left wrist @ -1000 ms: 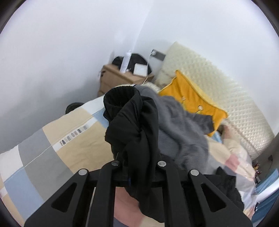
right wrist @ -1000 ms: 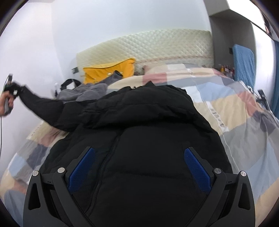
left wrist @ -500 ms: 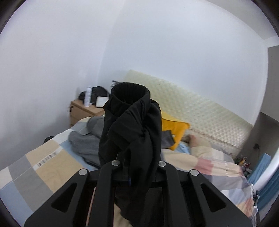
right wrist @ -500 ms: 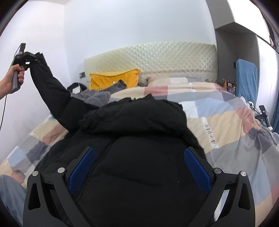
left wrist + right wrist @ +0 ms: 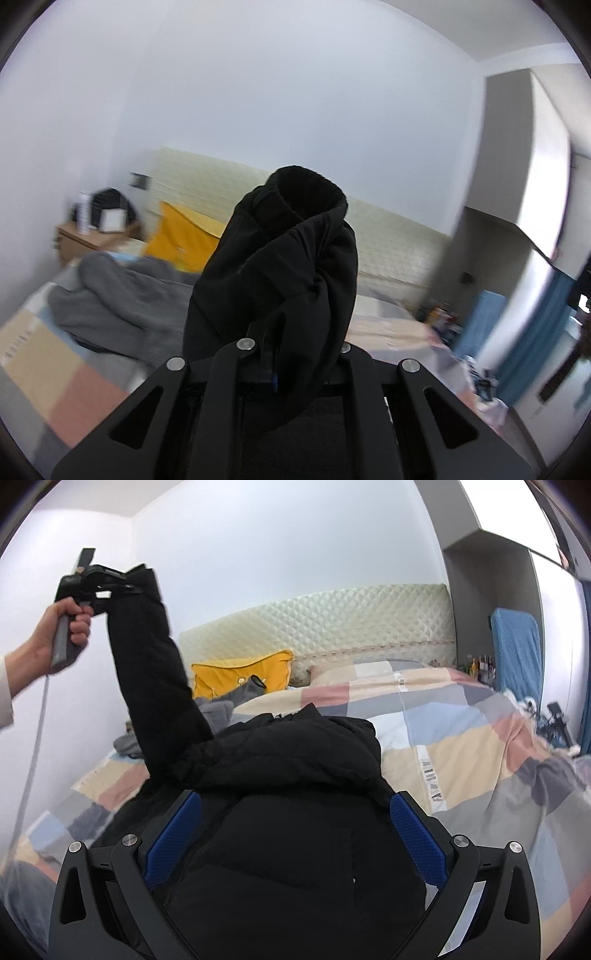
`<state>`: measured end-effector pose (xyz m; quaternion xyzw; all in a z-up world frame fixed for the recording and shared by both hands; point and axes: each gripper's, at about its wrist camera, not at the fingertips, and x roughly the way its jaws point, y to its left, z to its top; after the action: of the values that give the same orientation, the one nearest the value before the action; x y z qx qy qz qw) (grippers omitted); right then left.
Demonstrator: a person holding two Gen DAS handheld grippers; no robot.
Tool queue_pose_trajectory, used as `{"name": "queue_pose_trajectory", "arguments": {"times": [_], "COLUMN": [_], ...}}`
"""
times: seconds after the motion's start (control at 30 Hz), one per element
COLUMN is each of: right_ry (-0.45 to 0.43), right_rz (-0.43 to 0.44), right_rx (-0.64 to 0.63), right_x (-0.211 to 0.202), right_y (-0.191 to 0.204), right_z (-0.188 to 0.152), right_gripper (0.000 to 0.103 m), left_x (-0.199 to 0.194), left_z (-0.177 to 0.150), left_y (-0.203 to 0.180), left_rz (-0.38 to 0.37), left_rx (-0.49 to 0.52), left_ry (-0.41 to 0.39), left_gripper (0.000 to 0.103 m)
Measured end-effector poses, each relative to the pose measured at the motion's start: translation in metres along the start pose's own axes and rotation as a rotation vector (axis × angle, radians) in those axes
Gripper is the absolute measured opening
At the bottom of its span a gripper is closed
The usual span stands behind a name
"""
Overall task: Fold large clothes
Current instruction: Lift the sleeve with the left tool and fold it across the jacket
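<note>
A black puffer jacket (image 5: 295, 812) lies on the bed with its hood (image 5: 288, 753) toward the headboard. My left gripper (image 5: 291, 354) is shut on the jacket's sleeve cuff (image 5: 306, 195) and holds it high. In the right wrist view the left gripper (image 5: 122, 579) is at upper left, with the sleeve (image 5: 155, 679) stretched up from the jacket. My right gripper (image 5: 295, 834) is open, its blue pads (image 5: 417, 842) on either side of the jacket's body, low over it.
The bed has a checked quilt (image 5: 461, 753), a yellow pillow (image 5: 243, 675) and a grey garment (image 5: 122, 295) near the quilted headboard (image 5: 332, 627). A wooden nightstand (image 5: 88, 240) stands at the left wall. A blue towel (image 5: 517, 650) hangs at right.
My left gripper has lifted the sleeve cuff much higher and swung it to the right. The right gripper has stayed over the jacket, open.
</note>
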<state>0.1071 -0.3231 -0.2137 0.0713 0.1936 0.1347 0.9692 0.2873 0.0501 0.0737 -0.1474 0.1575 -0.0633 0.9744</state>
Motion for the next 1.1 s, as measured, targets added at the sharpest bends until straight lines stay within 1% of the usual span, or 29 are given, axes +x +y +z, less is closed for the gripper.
{"name": "queue_pose_trajectory", "arguments": {"times": [0.07,0.13,0.17,0.2,0.23,0.3,0.43,0.57,0.67,0.77,0.8,0.87,0.97,1.03,1.1], "right_ry": [0.000,-0.027,-0.033,-0.042,-0.052,-0.056,-0.041,-0.038,-0.029,-0.015,-0.015,-0.018,-0.011,0.003,0.005], "right_rz": [0.016,0.041,0.049,0.053,0.039,0.016,-0.005,-0.030,-0.036,-0.035,-0.034,-0.029,-0.033,-0.026,-0.027], "right_rx": [0.014,0.052,0.059,0.062,0.061,0.056,0.062,0.080,0.111,0.150,0.165,0.182,0.190,0.199,0.203], "right_x": [-0.004,-0.015,-0.018,-0.022,-0.026,-0.028,-0.023,-0.020,-0.017,-0.010,-0.008,-0.007,-0.003,0.000,0.001], "right_y": [-0.006,-0.016,-0.020,-0.024,-0.027,-0.031,-0.036,-0.047,-0.060,-0.071,-0.075,-0.078,-0.082,-0.085,-0.086], "right_z": [0.001,0.003,0.004,0.004,0.004,0.004,0.002,-0.001,-0.006,-0.010,-0.011,-0.012,-0.015,-0.018,-0.019], "right_gripper": [0.103,0.103,0.103,0.103,0.103,0.103,0.103,0.103,0.103,0.103,0.103,0.103,0.103,0.103,0.103], "left_x": [0.011,0.022,0.034,0.041,0.055,0.070,0.109,0.138,0.156,0.178,0.180,0.194,0.207,0.218,0.229], "left_z": [-0.012,-0.021,-0.032,-0.037,-0.050,-0.069,-0.113,-0.158,-0.191,-0.226,-0.236,-0.263,-0.295,-0.311,-0.328], "left_y": [-0.020,-0.040,-0.054,-0.065,-0.082,-0.106,-0.141,-0.170,-0.189,-0.202,-0.211,-0.214,-0.212,-0.209,-0.211], "left_rz": [-0.053,-0.088,-0.109,-0.118,-0.131,-0.156,-0.199,-0.186,-0.196,-0.186,-0.176,-0.155,-0.134,-0.099,-0.045], "left_rx": [0.002,0.008,0.017,0.030,0.067,0.118,0.151,0.194,0.209,0.261,0.274,0.300,0.286,0.289,0.317], "left_ry": [0.029,0.053,0.082,0.105,0.145,0.188,0.274,0.340,0.398,0.459,0.468,0.514,0.555,0.585,0.620], "left_gripper": [0.010,0.010,0.010,0.010,0.010,0.010,0.010,0.010,0.010,0.010,0.010,0.010,0.010,0.010,0.010]}}
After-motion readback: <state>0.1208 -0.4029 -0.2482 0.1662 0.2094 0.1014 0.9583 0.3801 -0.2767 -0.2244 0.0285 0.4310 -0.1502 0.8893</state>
